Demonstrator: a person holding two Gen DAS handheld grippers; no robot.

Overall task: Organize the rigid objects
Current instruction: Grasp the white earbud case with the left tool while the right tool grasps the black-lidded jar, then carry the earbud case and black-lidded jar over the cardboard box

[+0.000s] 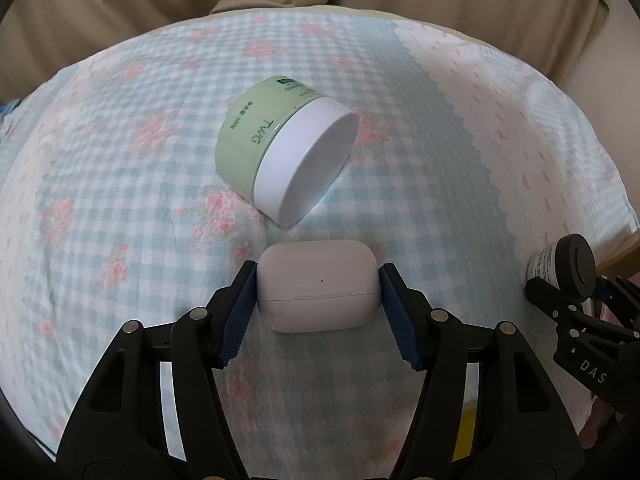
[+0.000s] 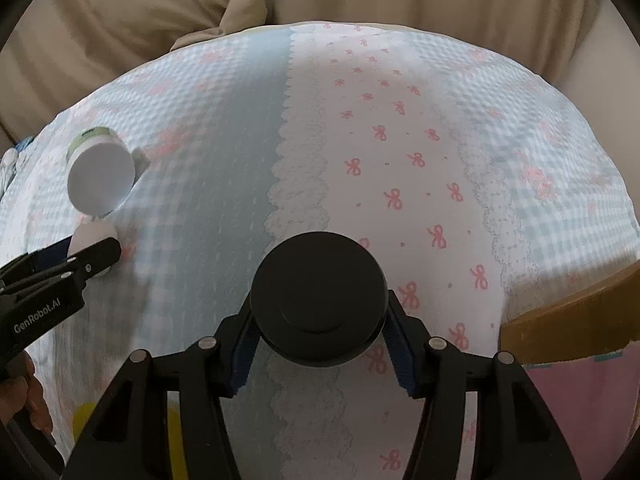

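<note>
My left gripper (image 1: 318, 286) is shut on a white earbud case (image 1: 318, 286), held just above the patterned cloth. Just beyond it a pale green jar with a white lid (image 1: 286, 152) lies on its side. My right gripper (image 2: 319, 308) is shut on a black-capped bottle (image 2: 319, 308); the cap faces the camera. In the left wrist view the right gripper (image 1: 560, 276) holds that bottle (image 1: 546, 266) at the far right. In the right wrist view the green jar (image 2: 100, 172) and the left gripper (image 2: 94, 250) with the case (image 2: 90, 236) sit at the far left.
A blue-checked and pink-bow cloth (image 1: 120, 200) covers the surface. Beige fabric (image 1: 120, 20) rises behind it. A brown cardboard box (image 2: 572, 328) with a pink inside stands at the right edge. Something yellow (image 2: 86, 420) shows low down.
</note>
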